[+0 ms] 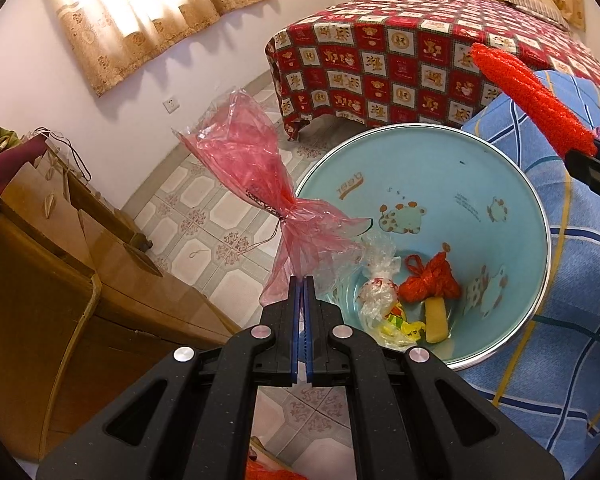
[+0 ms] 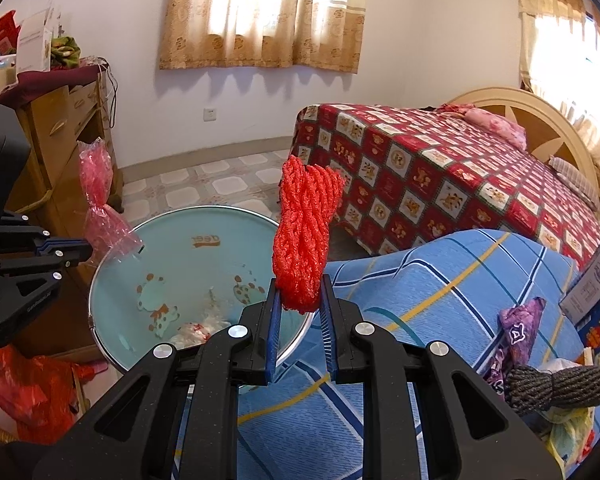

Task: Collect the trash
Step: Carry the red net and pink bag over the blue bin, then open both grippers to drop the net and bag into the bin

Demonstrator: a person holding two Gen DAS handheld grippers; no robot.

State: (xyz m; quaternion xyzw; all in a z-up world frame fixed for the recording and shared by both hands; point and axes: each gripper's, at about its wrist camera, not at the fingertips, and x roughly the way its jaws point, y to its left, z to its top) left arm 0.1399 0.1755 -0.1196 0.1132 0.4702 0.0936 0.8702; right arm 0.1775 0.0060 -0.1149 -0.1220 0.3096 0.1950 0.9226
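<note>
Left gripper (image 1: 302,280) pinching pink wrapper (image 1: 256,184) beside the bin (image 1: 512,184); right gripper (image 2: 299,300) clamped on red rope (image 2: 304,232), held over bin's rim.

A pale turquoise bin (image 1: 440,184) printed with cartoon spotted animals; a translucent pink plastic wrapper (image 1: 256,184); a bright red-orange yarn bundle (image 2: 306,232); a blue bedsheet (image 2: 452,280) (checked with navy, yellow and white lines); a red teddy-bear-patterned bedspread (image 2: 440,176).
</note>
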